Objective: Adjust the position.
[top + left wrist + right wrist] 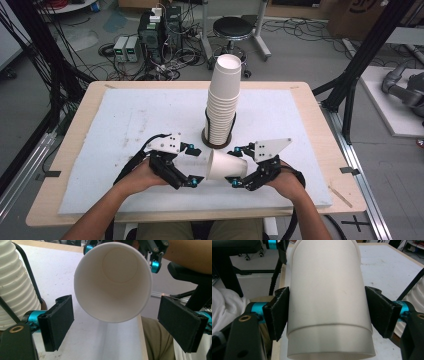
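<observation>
A single white paper cup (227,165) lies on its side in the air between my two grippers, low over the white mat (125,120). My right gripper (236,167) is shut on it, its pads (278,312) pressing both sides of the cup's body (327,295) near the bottom end. The cup's open mouth (112,280) faces my left gripper (196,166), which stands open; its jaws flank the rim without touching it. Just behind, a tall stack of white cups (224,97) stands upright in a black wire holder (206,136).
The mat covers most of a wooden table (320,130). The cup stack (15,285) stands close beside my left gripper's jaw. On the floor beyond the far edge are a black stool (232,27), electronics boxes (155,30) and loose cables.
</observation>
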`<state>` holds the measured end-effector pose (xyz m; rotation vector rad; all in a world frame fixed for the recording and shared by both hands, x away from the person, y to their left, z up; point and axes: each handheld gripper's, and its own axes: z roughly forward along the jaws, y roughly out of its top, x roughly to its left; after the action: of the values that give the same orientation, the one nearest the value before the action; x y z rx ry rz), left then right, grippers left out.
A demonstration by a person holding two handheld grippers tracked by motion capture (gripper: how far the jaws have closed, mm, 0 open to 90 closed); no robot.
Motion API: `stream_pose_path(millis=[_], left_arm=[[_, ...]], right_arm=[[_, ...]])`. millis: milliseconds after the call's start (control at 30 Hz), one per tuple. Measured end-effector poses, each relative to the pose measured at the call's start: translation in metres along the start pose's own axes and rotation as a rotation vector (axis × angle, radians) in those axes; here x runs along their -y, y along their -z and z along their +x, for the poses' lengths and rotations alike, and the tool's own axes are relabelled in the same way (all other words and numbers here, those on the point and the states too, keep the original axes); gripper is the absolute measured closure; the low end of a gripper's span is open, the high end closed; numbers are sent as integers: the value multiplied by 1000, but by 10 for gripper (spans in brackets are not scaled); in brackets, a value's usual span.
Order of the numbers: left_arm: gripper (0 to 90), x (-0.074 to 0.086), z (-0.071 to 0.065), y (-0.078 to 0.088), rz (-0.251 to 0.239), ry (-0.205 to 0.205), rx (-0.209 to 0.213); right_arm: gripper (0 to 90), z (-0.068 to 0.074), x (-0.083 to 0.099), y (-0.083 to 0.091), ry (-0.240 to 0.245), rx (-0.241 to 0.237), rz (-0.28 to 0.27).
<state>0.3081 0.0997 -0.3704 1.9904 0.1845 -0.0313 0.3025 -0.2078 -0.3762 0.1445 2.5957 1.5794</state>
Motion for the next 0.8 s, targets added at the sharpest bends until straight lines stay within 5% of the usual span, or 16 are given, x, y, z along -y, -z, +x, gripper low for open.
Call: stream_pose_path(millis=[800], left_arm=[[128,0,4,-10,-31,16,32]], right_arm=[[253,0,-4,-3,21,-17,-16]])
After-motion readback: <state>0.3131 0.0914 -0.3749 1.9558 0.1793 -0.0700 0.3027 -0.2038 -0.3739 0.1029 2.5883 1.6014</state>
